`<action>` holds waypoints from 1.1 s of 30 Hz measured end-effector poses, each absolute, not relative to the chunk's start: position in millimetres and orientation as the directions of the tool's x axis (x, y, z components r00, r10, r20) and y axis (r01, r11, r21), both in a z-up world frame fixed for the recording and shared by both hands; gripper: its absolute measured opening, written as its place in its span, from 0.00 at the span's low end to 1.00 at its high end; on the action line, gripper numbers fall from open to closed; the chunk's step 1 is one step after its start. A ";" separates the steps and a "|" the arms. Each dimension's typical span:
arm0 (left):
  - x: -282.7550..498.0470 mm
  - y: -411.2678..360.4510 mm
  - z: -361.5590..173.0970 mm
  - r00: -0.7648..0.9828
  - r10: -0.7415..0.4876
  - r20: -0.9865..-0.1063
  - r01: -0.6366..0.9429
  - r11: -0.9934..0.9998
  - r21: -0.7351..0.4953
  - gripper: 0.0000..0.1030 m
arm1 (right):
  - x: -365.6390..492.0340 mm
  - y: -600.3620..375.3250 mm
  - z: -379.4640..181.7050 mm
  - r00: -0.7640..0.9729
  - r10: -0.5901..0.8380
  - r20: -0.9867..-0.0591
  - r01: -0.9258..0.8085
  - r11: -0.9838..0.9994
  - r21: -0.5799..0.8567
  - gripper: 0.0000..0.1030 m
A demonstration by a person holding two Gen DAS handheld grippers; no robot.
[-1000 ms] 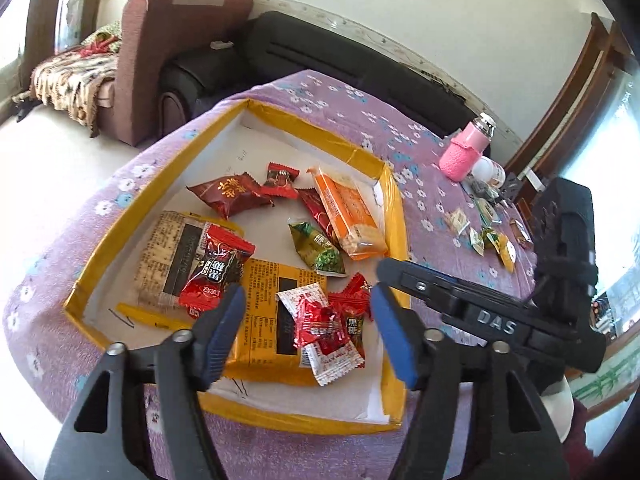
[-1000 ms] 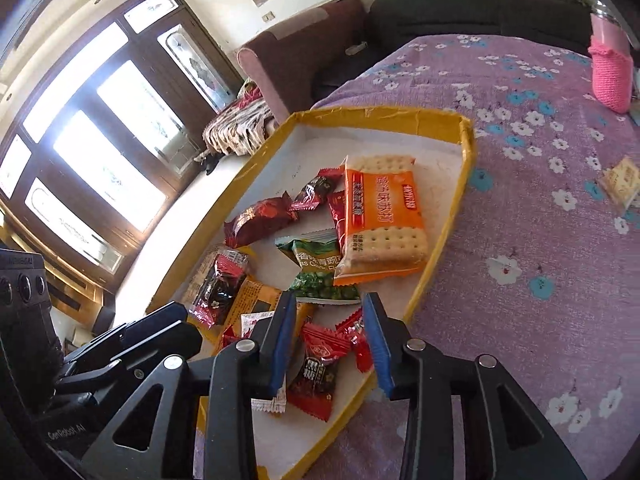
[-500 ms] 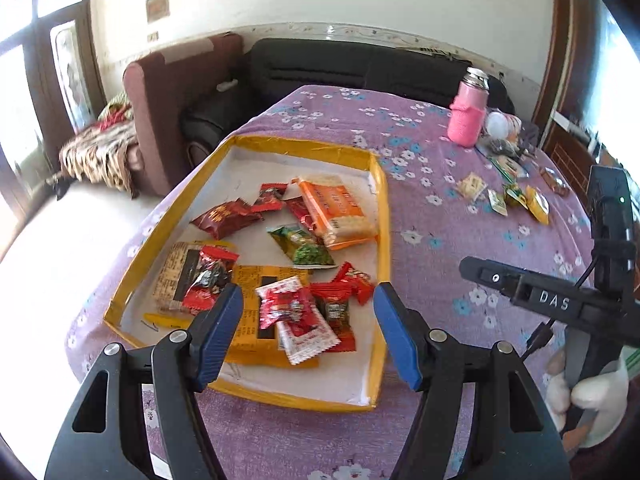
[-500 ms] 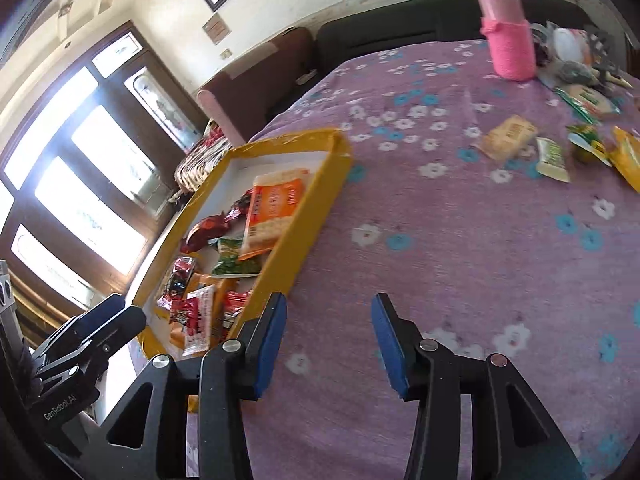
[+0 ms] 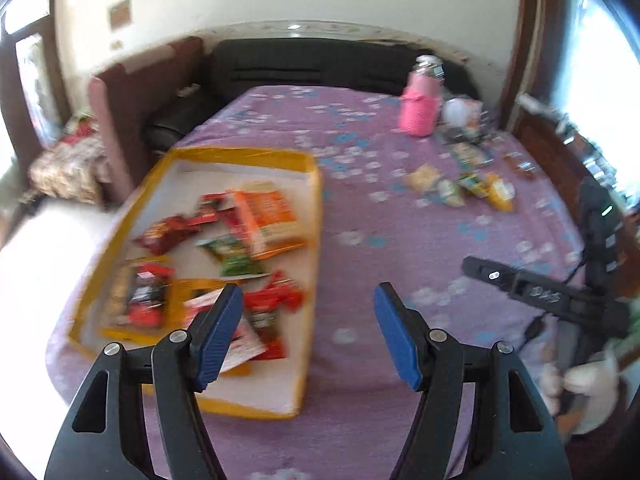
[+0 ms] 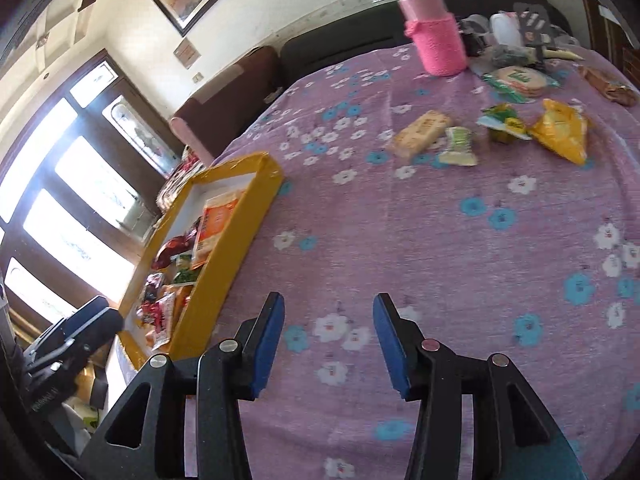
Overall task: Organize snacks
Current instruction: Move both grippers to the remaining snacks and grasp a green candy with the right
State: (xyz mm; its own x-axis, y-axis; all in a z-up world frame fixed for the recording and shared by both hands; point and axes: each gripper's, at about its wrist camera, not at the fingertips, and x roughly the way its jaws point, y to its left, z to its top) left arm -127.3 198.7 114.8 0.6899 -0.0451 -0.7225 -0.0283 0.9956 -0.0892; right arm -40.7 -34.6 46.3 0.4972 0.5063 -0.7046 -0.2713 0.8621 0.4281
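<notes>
Yellow tray [image 5: 316, 216], worktop left: holds snack packs incl. orange cracker pack [image 5: 268, 220], green pack [image 5: 234, 258], red wrappers [image 5: 172, 234]; contents unchanged vs 1 s ago, but tray now sits left of both views, not under the jaws. Left gripper [image 5: 308, 330]: jaws spread, empty, same gap as before, now over tray's right rim and the purple floral cloth [image 5: 400, 400]. Right gripper [image 6: 328, 344]: jaws spread wider than 1 s ago, nothing between, now over bare cloth, clear of tray. Loose snacks [image 6: 496, 132], worktop far right: cracker bar, green packs, yellow pouch, near pink bottle [image 6: 436, 36]; newly in view.
</notes>
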 end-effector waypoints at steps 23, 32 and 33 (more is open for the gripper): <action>-92.5 182.3 74.6 0.578 -0.393 -0.715 0.186 0.917 -0.354 0.65 | 104.8 -77.8 33.5 0.555 0.302 -0.775 -0.066 0.945 0.321 0.51; -78.9 182.5 84.0 0.569 -0.400 -0.718 0.197 0.914 -0.354 0.65 | 104.3 -54.7 15.7 0.552 0.241 -0.798 -0.060 0.966 0.250 0.19; -73.4 179.2 86.8 0.569 -0.401 -0.718 0.202 0.914 -0.351 0.65 | 97.7 -61.3 17.2 0.559 0.255 -0.789 -0.055 0.961 0.272 0.19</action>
